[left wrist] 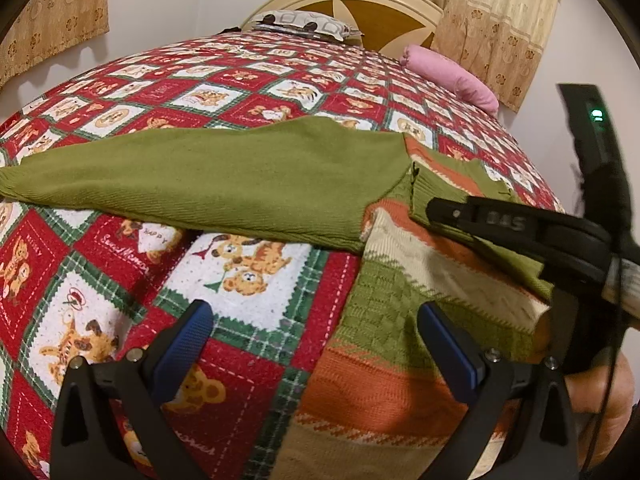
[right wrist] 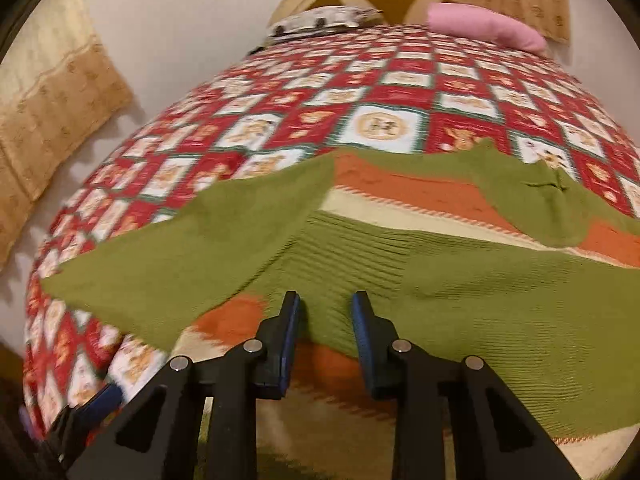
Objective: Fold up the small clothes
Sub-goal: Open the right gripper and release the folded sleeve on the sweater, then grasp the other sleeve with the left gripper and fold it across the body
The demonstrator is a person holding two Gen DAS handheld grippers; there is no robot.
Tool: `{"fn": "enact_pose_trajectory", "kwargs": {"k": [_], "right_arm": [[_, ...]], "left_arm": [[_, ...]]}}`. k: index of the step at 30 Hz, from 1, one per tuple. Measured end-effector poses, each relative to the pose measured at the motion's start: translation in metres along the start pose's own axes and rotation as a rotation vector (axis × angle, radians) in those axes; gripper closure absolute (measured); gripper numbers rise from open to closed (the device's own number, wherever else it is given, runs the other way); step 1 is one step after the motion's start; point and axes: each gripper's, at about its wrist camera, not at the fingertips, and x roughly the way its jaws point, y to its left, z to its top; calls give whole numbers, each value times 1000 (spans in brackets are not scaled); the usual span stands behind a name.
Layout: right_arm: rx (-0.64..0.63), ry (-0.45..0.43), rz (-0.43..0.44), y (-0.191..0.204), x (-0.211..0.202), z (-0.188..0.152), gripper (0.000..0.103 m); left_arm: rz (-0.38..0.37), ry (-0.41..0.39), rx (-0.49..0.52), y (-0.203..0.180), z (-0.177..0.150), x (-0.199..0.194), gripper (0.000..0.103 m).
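Note:
A small knitted sweater (left wrist: 380,312), green with orange and cream stripes, lies on the bed. Its plain green sleeve (left wrist: 208,176) stretches out to the left. My left gripper (left wrist: 316,324) is open and empty, low over the quilt at the sweater's left edge. My right gripper shows in the left wrist view (left wrist: 436,208), its black fingers over the sweater's upper green part. In the right wrist view the right gripper (right wrist: 326,312) is partly open just above the sweater's green ribbed fabric (right wrist: 440,280), with nothing clearly held. The sleeve (right wrist: 180,256) runs left there too.
The bed carries a red, white and green quilt (left wrist: 100,280) with bear pictures. A pink pillow (left wrist: 452,76) and a patterned pillow (left wrist: 300,24) lie by the headboard (left wrist: 360,4). Curtains (left wrist: 492,20) hang behind. A person's hand (left wrist: 612,396) shows at the lower right.

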Motion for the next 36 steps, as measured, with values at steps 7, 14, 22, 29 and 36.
{"fn": "enact_pose_trajectory", "kwargs": {"k": [7,14,22,29,36], "right_arm": [[46,-146,-169,-53,-81,-16,74],[190,-81,-540,-171,-126,-61,74],[203,-90,-531,-190,-118,-85,72],[218,-115,-478,-195,-125,-91,63],[197,-106,-494,-190,-121,-90,60]], "left_arm": [[4,1,3,-1,0,0,0],[5,2,4,-1,0,1,0],[3,9,14,1,0,-1,0],[62,-128,-216,87,21,-48,1],[250,-181,-445,200,61,-53,20]]}}
